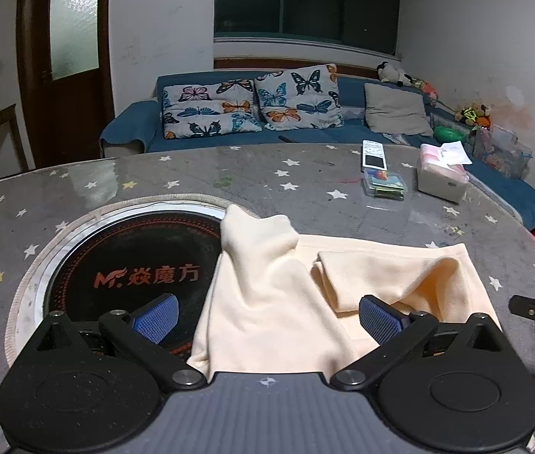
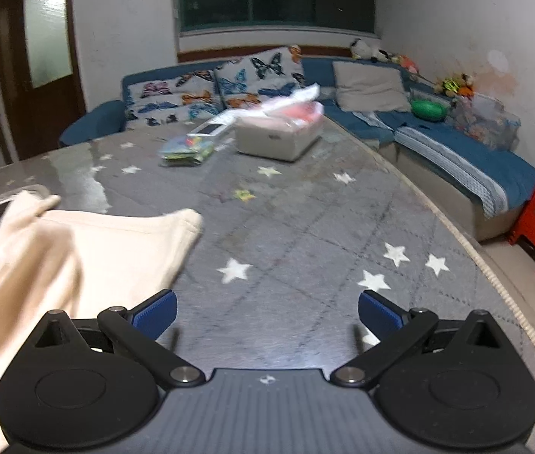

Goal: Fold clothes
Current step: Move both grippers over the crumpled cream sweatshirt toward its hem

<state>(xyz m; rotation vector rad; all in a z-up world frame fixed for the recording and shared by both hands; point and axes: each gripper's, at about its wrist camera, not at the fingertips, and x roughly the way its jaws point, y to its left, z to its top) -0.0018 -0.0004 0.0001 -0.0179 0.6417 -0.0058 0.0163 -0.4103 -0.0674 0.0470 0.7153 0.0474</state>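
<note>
Through the left wrist camera I am seeing my left gripper [image 1: 267, 316] spread wide, clamping nothing, with one cream garment [image 1: 286, 295] lying rumpled between and beyond its fingers, draped partly over the round cooktop [image 1: 123, 261] set into the starred table [image 1: 343, 189]. The cloth looks light, soft and limp, so I am judging it will sag and bunch; taking an edge or corner seems best. At the far right sit one tissue box [image 1: 442, 177] and one remote [image 1: 372, 154].

Through the blurred right wrist camera my right gripper [image 2: 267, 312] is hanging open over bare table, the garment [image 2: 89, 249] lying to its left.
</note>
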